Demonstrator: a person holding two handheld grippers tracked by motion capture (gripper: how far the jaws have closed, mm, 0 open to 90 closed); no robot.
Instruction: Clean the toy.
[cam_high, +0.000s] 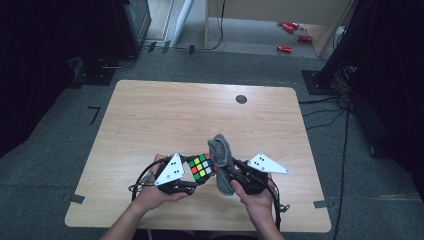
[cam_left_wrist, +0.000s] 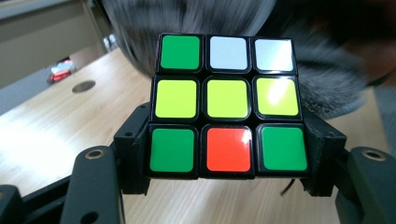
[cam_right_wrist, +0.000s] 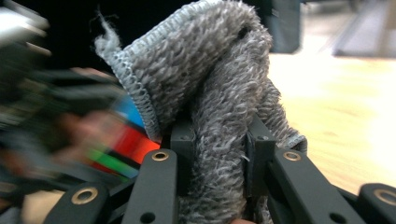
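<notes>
My left gripper (cam_high: 196, 181) is shut on a Rubik's cube (cam_high: 202, 168), held just above the table's near middle. In the left gripper view the cube (cam_left_wrist: 227, 105) sits between the black jaws and shows a face of green, white, yellow and red squares. My right gripper (cam_high: 227, 176) is shut on a bunched grey cloth (cam_high: 220, 161), which stands up right beside the cube. In the right gripper view the cloth (cam_right_wrist: 219, 107) is pinched between the two jaws, and the cube (cam_right_wrist: 123, 144) is a blur at the left behind it.
The wooden table (cam_high: 165, 112) has a dark round disc (cam_high: 241, 99) set in its far side. Red objects (cam_high: 292, 35) lie on the floor beyond it. Black cables (cam_high: 325, 112) trail along the floor to the right of the table.
</notes>
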